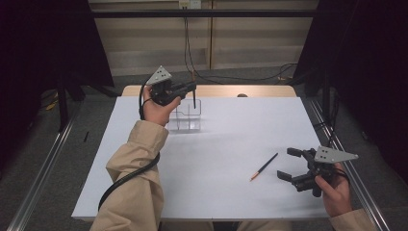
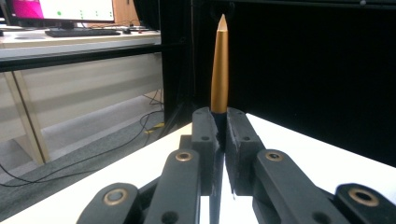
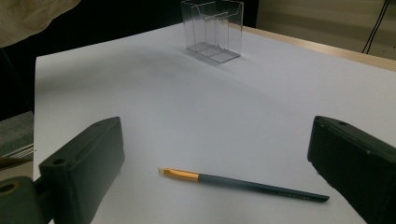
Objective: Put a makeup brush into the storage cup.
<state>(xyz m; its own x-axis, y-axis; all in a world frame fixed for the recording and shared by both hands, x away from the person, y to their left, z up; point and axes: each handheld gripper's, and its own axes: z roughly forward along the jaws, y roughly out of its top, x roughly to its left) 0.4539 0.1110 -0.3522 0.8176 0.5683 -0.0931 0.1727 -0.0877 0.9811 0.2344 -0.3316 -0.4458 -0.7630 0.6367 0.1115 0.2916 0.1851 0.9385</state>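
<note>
Gold-tipped and upright, a brush [image 2: 219, 65] stands clamped between the closed jaws of the left gripper [image 1: 191, 88], held vertical so it can drop straight into the clear plastic holder [image 1: 186, 115] just below it. The right gripper [image 1: 288, 164] waits with jaws wide apart, a second brush [image 3: 243, 183] lying flat on the white table [image 1: 226, 144] between them, placed for the next pickup.

We are counting two brushes: one brush [image 1: 194, 96] standing upright over the far side, and a second brush [image 1: 264, 166] lying flat on the white table [image 1: 231, 144]. We are also counting one clear holder [image 1: 185, 118] and two grippers, the left gripper [image 1: 192, 86] and the right gripper [image 1: 287, 164].
</note>
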